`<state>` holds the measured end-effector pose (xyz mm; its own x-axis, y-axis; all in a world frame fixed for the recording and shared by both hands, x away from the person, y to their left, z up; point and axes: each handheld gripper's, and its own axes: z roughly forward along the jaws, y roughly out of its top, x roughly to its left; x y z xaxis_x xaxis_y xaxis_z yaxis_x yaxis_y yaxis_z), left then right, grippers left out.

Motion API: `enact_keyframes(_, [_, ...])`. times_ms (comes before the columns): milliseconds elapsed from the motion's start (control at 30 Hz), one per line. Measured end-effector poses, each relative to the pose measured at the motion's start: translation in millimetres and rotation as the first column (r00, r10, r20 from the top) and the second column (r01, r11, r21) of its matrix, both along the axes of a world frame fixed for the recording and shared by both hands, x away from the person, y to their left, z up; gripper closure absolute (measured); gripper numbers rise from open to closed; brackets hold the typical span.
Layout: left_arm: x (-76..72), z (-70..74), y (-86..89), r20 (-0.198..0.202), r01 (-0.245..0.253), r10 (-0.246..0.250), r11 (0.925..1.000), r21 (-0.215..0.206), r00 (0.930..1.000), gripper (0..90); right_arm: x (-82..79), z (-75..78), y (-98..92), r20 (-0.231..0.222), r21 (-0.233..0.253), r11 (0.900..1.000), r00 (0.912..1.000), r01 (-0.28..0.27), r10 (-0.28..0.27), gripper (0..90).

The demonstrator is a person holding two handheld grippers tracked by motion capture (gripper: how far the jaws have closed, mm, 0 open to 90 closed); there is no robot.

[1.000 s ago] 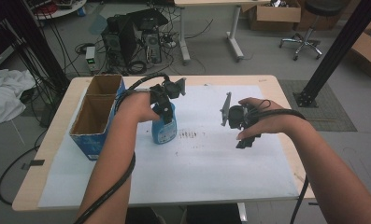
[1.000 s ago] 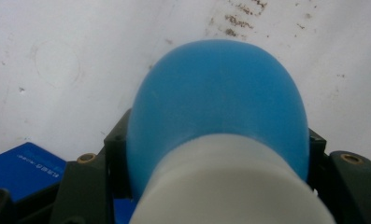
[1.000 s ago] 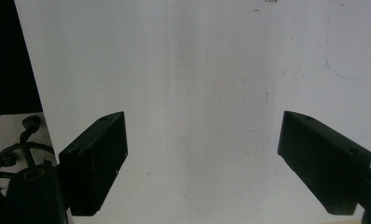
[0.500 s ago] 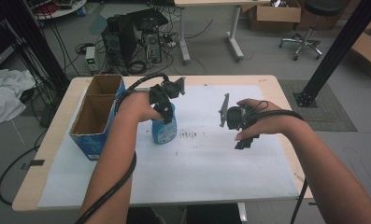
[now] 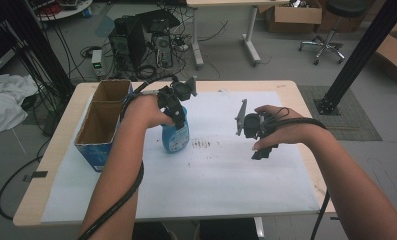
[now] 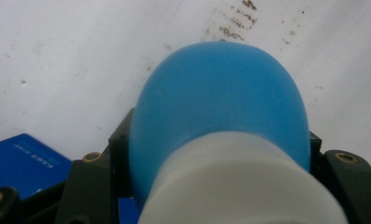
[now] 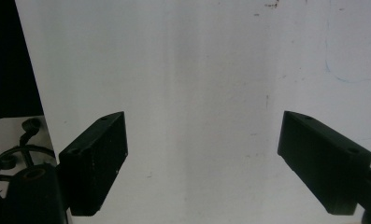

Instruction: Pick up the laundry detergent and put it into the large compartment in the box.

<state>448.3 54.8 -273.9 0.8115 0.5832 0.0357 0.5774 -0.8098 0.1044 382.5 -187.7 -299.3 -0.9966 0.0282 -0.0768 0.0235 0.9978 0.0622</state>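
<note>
A blue bottle (image 5: pixel 176 136) with a white neck stands upright on the white sheet (image 5: pixel 211 195), left of the table's middle. My left gripper (image 5: pixel 173 111) comes down on it from above and is shut on its neck; the left gripper view looks down over the white collar (image 6: pixel 234 186) and blue shoulder (image 6: pixel 220 88), with a black jaw on either side. My right gripper (image 5: pixel 263 151) hovers over the sheet to the right, open, its jaws wide apart with only bare white sheet (image 7: pixel 202 116) between them.
A blue cardboard box (image 5: pixel 100 125) with two open compartments stands at the table's left edge, close to the bottle. Brown smudges (image 5: pixel 205 145) mark the sheet just right of the bottle. Computers and cables lie on the floor behind the table.
The right gripper has drifted slightly left and toward the near edge. The left gripper and the bottle stay where they were.
</note>
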Motion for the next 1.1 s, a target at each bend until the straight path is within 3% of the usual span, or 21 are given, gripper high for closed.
enact_keyframes(467, [-18.8, 61.1, 10.1, 0.001, -0.104, 0.104, 0.9946, 0.004, 0.9946, 39.6, -2.5, 3.4, -3.2, 0.005, 0.004, 1.0, 1.0, 0.002, -0.002, 16.0])
enact_keyframes(700, [-26.5, 83.9, 19.6, -0.041, -0.158, 0.158, 0.9874, 0.016, 0.9866, 39.6, -3.4, 5.4, -3.8, 0.014, 0.008, 1.0, 0.9999, 0.002, -0.002, 16.0])
enact_keyframes(900, [-29.5, 97.6, 29.5, -0.045, -0.237, 0.238, 0.9714, 0.01, 0.9703, 39.6, -7.3, 7.1, -1.0, 0.02, 0.009, 1.0, 0.9997, -0.013, 0.013, 16.0])
enact_keyframes(1100, [-32.2, 112.4, 42.8, -0.06, -0.322, 0.321, 0.9465, -0.015, 0.9452, 39.6, -6.3, 6.2, -1.1, 0.021, 0.006, 1.0, 0.9997, -0.01, 0.01, 16.0])
